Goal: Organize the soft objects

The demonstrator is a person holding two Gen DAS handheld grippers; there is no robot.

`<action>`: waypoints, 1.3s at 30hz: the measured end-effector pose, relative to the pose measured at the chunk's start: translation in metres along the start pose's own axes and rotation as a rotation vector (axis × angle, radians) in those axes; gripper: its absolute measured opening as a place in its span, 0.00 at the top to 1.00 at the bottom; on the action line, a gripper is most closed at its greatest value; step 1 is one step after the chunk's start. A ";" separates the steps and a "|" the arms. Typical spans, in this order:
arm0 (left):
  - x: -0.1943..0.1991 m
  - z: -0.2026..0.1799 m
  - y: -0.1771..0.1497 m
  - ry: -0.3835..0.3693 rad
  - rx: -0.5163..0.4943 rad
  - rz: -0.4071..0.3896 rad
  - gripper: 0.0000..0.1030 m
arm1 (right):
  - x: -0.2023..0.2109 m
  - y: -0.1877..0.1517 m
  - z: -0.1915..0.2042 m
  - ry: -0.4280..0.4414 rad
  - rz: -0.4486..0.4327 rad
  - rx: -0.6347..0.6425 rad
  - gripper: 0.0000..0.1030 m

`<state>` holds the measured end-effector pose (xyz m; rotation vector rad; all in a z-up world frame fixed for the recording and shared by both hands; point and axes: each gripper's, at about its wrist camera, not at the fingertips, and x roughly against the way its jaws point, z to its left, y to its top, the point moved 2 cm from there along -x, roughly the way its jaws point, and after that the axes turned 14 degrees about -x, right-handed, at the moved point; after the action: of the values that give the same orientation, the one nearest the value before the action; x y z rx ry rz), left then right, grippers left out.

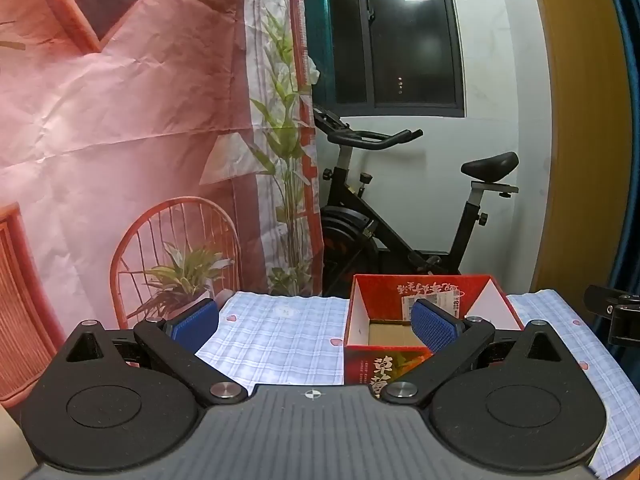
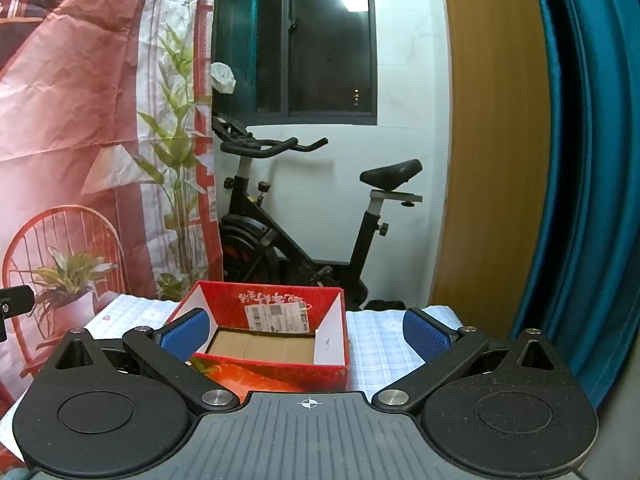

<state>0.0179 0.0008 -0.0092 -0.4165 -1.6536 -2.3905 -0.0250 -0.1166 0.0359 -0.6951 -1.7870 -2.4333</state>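
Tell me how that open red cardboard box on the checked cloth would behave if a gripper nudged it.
The red box looks empty, so it is probably light and would slide easily. Its thin cardboard walls may flex. The checked cloth under it could bunch up.

My left gripper (image 1: 314, 326): jaws wide, nothing between pads; bare checked cloth (image 1: 276, 344) ahead at frame centre, clear passage. Red box (image 1: 400, 368) lower right of centre, open top, cardboard floor bare; near wall blocks low entry. My right gripper (image 2: 306, 334): jaws wide, box (image 2: 276, 376) directly ahead; free cloth (image 2: 376, 344) right of it. Exercise bike (image 2: 304, 220) beyond table edge.
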 end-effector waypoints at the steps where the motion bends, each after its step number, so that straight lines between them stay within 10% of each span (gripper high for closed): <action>1: 0.000 0.000 0.000 0.000 0.000 0.000 0.00 | 0.000 0.000 0.000 0.001 0.000 0.000 0.00; 39: 0.000 0.001 0.002 -0.004 0.007 0.002 0.00 | -0.002 0.001 0.001 0.000 0.001 0.004 0.00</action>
<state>0.0184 0.0011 -0.0073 -0.4213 -1.6614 -2.3833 -0.0229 -0.1163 0.0359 -0.6948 -1.7902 -2.4291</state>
